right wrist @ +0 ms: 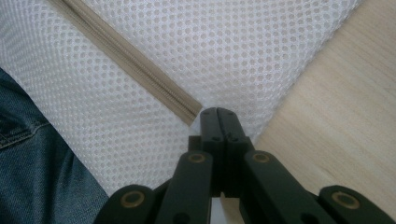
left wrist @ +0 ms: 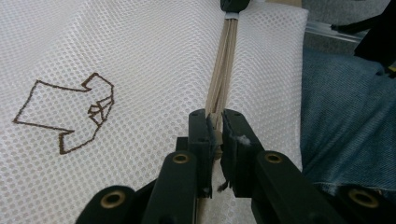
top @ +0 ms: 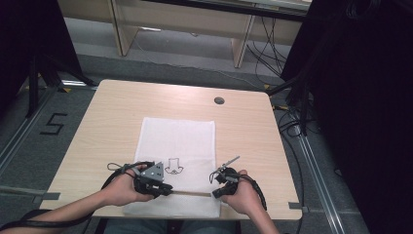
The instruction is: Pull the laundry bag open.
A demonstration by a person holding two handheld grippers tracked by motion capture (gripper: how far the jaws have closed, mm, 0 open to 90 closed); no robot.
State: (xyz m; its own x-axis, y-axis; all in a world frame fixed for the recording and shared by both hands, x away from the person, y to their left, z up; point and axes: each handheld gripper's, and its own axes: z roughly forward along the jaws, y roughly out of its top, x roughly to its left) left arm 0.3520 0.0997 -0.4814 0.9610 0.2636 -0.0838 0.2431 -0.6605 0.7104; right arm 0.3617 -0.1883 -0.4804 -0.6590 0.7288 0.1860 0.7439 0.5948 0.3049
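A white mesh bag lies flat on the wooden table, with a brown shirt outline printed on it. A beige zipper runs across its near end. My left gripper is shut on the zipper at its left part, the tape pinched between the pads. My right gripper has its jaws pressed together on the bag's edge, right beside the zipper's end. In the high view the left gripper and the right gripper face each other along the zipper.
A round cable hole sits near the table's far edge. The person's jeans lie just past the bag's near edge. Cables and dark stands flank the table on the floor.
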